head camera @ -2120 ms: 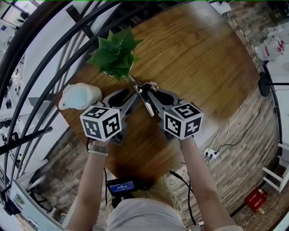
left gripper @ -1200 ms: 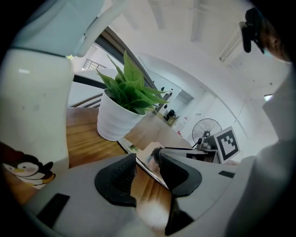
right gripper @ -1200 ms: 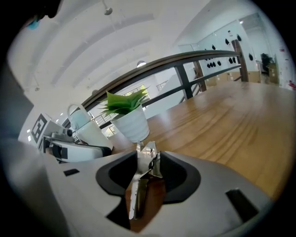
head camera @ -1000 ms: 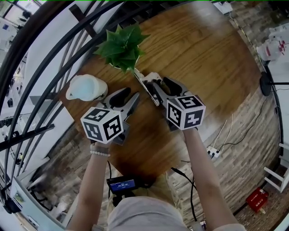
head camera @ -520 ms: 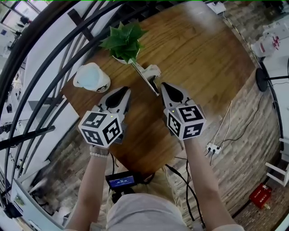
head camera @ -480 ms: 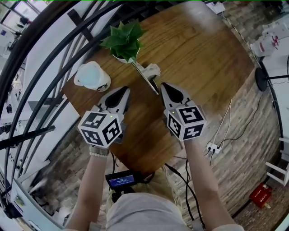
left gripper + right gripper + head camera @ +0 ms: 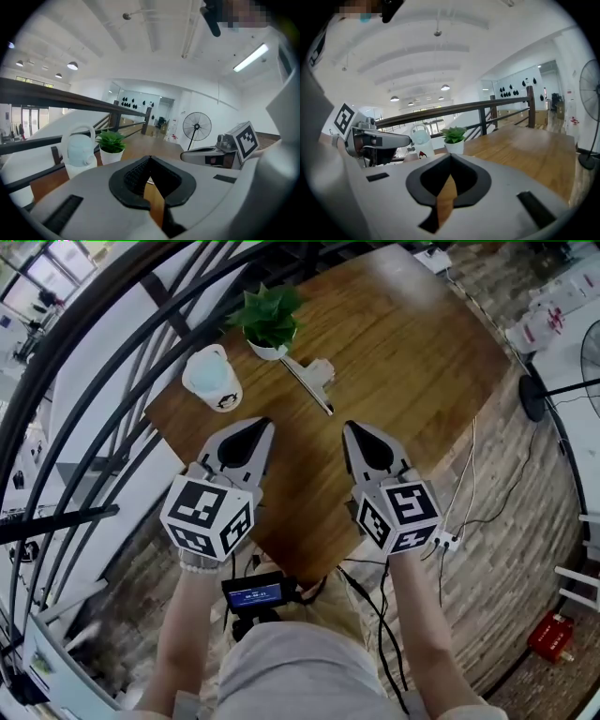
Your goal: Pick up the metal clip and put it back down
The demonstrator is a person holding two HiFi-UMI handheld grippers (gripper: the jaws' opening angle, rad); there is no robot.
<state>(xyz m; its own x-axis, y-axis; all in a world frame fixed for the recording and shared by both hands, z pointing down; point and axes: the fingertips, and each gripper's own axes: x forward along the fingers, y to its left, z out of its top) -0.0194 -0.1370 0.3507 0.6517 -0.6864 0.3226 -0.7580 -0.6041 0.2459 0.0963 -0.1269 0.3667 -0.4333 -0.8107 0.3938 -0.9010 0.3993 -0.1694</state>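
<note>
While both tools are hovering over the near part of the wooden table (image 7: 422,352), the metal clip (image 7: 317,381) is lying flat on the wood ahead of them, just beside the potted plant (image 7: 269,320) and apart from both. Its long thin arm is running diagonally from the pot back toward the gap between the tools, ending nearer the right gripper (image 7: 349,426) than the left gripper (image 7: 260,424). The right gripper's jaws are pressing together on nothing. The left gripper's jaws have just been closing and are meeting tip to tip, nothing between them. Any fresh reach, I judge, is calling for reopened jaws and a forward move, the right hand being better placed.
</note>
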